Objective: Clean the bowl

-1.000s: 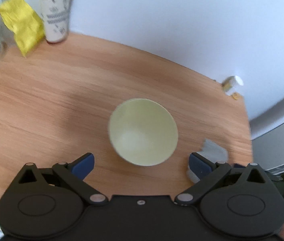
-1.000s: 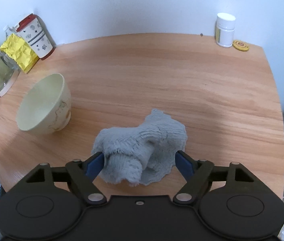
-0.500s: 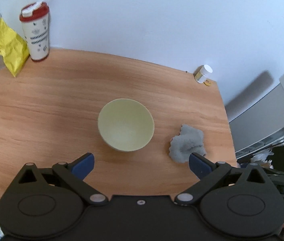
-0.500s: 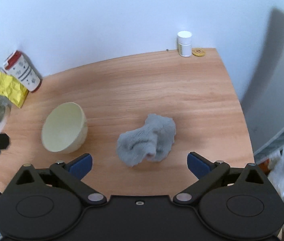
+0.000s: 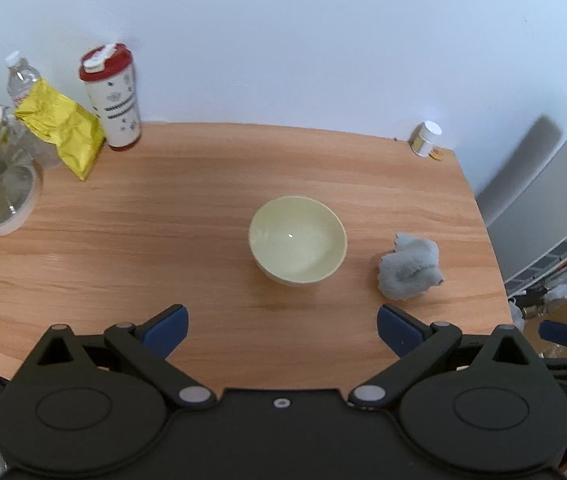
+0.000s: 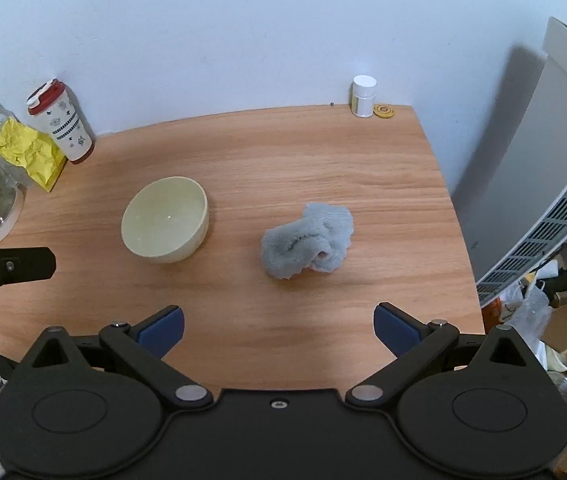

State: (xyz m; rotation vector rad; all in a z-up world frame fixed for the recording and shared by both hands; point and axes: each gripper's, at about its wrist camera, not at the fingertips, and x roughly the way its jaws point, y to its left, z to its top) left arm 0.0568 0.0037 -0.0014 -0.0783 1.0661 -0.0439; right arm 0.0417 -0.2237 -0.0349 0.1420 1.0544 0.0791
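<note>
The bowl (image 5: pixel 297 239) stands upright on its base, mouth facing up.

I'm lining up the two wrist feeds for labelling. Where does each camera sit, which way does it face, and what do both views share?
Left wrist: sits on the left gripper, above the table's near edge, facing the wall; bowl centred; its own open fingers show.
Right wrist: sits on the right gripper, further right, facing the same way; grey cloth centred; its own open fingers show, and part of the left gripper at the left edge.
Shared: bowl, cloth, red-lidded cup, white jar.
</note>
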